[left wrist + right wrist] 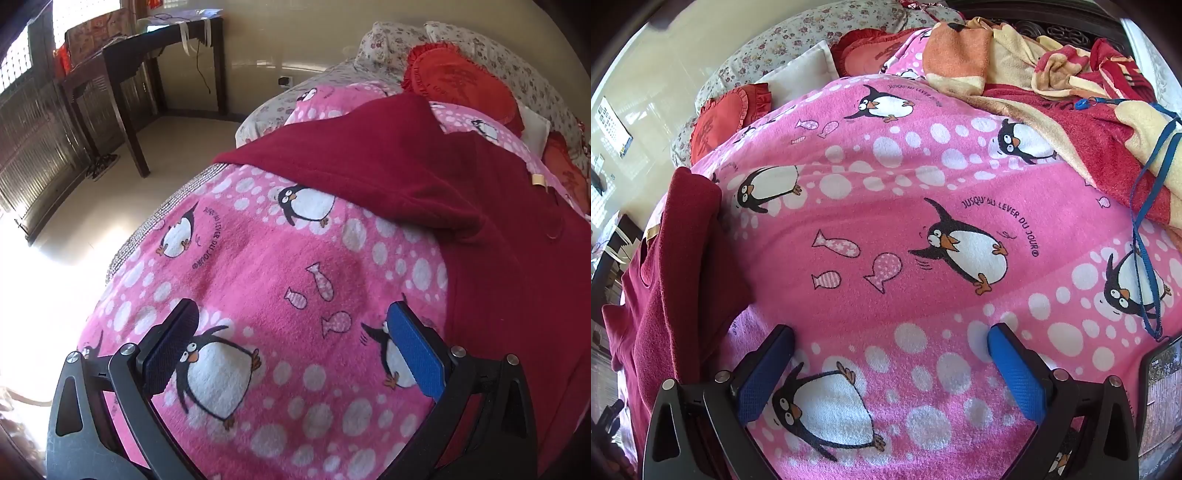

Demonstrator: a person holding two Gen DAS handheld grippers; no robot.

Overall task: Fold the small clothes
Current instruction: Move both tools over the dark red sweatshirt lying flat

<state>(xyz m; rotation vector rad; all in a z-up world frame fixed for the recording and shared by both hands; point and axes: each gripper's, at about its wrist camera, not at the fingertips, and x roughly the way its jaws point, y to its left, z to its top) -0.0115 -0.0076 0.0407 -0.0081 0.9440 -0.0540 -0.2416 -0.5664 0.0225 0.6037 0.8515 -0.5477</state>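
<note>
A bed carries a pink penguin blanket [886, 206]. On the blanket lie a dark red garment [480, 229], a striped towel [1052, 85] and a blue lanyard [1145, 229]. 2 red cushions [727, 118] sit by floral pillows [388, 44].

Both wrist views overlook blanket [258, 266] (close).

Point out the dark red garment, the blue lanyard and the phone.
dark red garment [369, 158]: left wrist view, on its flat spread body.
blue lanyard [1145, 251]: right wrist view, on the strap lying over the blanket.
phone [1160, 398]: right wrist view, on its lit screen at the right edge.
</note>
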